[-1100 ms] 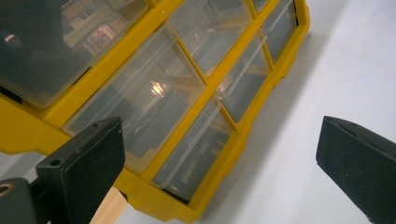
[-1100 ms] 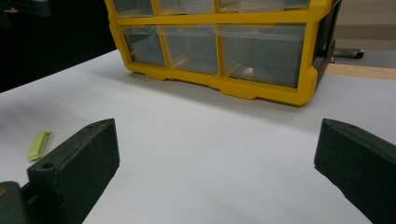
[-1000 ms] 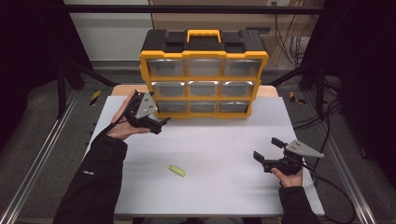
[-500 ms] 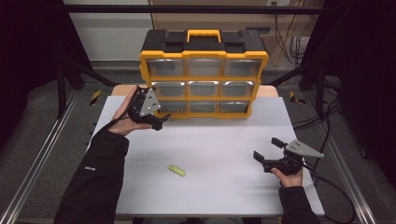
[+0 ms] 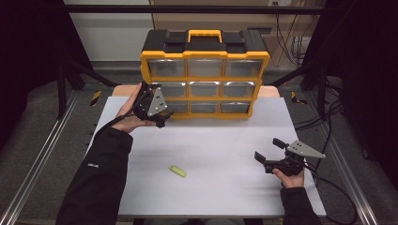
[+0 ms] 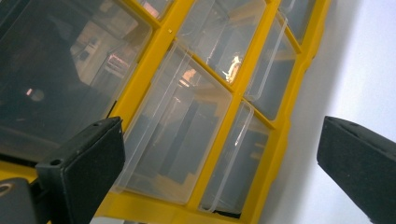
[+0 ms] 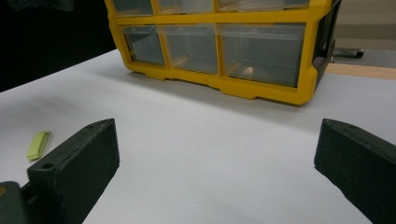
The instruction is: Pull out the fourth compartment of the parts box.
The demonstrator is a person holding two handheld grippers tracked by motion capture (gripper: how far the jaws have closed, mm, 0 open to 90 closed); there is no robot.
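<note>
- Over the last second we see the left gripper [image 5: 151, 104] close in on the yellow drawer organizer [image 5: 204, 75], travelling from the open table toward the lower-left corner of its front; it now sits just in front of the left column of drawers.
- In the left gripper view its jaws stand spread wide, grasping nothing, with a clear drawer [image 6: 175, 126] framed between them at a steep tilt.
- We judge this as an approach to pull a drawer, with contact not yet made.
- The right gripper [image 5: 273, 155] has not shifted: it rests low near the right edge of the white table [image 5: 225, 136], jaws released and parted, nothing between them.
- The small green piece [image 5: 177, 171] lies flat on the table, well apart from both grippers, untouched.
- We cannot tell which of the 3 left drawers is the target: the hand and gripper cover that corner from above.
- Glare and reflections on the drawer fronts hide whatever lies inside.
</note>
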